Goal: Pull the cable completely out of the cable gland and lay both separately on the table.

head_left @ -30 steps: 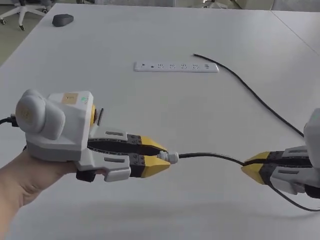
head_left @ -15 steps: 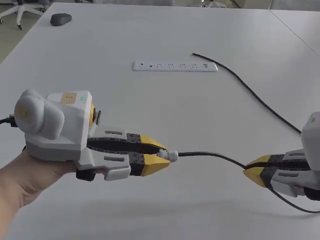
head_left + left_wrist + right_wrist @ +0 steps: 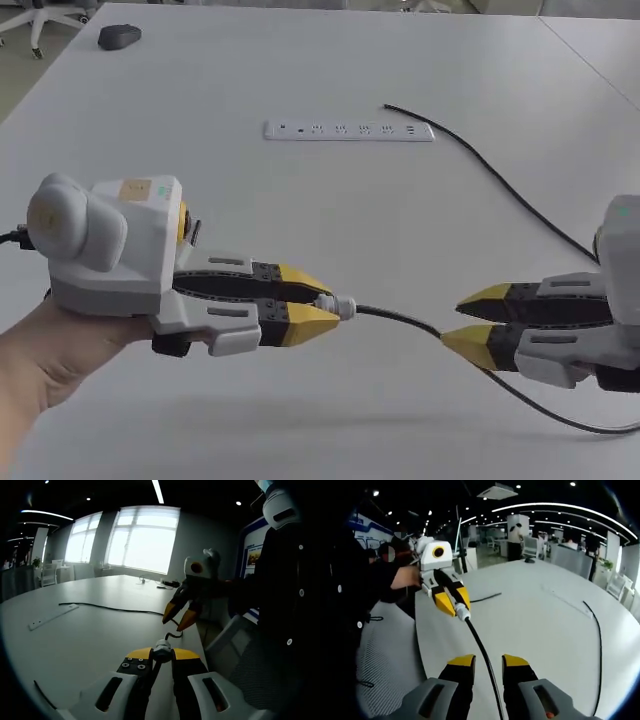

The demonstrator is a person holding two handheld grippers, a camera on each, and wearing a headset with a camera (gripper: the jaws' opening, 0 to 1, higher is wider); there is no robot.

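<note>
The left tool [image 3: 327, 306] pinches the white cable gland [image 3: 341, 306] above the counter [image 3: 300, 220], while right of the gland the right tool [image 3: 455, 319] stands spread around the black cable [image 3: 400, 319].

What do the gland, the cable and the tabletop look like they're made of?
Cable gland: likely plastic, pale grey-white, smooth with a dull sheen. Cable: black, matte, bends in a soft curve, so probably a rubber or PVC sheath. Table: white, flat, low-gloss, likely laminate; cannot tell for sure.
</note>
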